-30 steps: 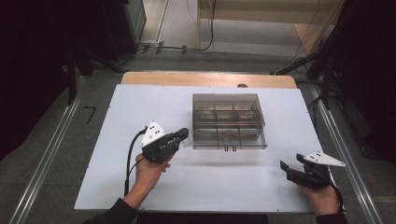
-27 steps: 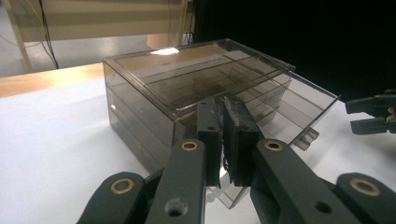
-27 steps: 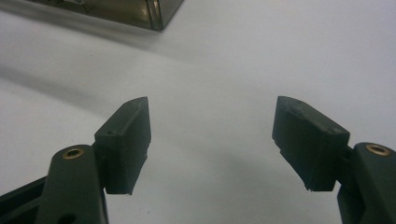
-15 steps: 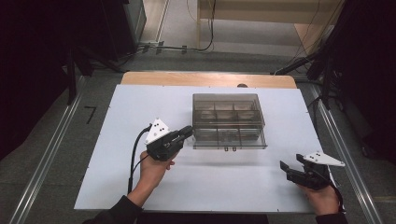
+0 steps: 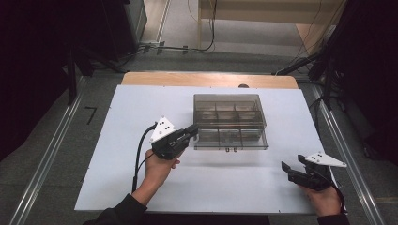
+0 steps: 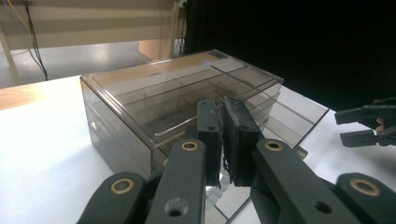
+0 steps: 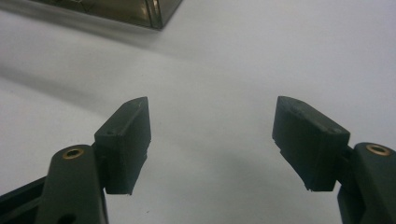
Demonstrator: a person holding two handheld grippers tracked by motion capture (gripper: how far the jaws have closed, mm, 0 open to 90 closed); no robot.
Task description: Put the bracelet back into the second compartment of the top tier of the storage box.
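Here we see a smoky transparent organizer box [image 5: 230, 122] on the white table [image 5: 117, 140], a little beyond the middle of it. The box has a closed lid and several compartments inside; from above we count two rows of them, and two small latches show at its near edge.

The left gripper [image 5: 193, 132] is held at the near left corner of the box. Its jaws are pressed together, with nothing between them, and their tips are at the box wall; we cannot tell if they really touch it. In the left gripper view the closed jaws [image 6: 224, 135] point to this corner, and the lid [image 6: 177, 77] lies flat on top.

The right gripper [image 5: 287, 171] is well apart from the box, near the front right of the table. Its jaws stand wide open and hold nothing; between them [image 7: 210, 135] we see the bare white surface.
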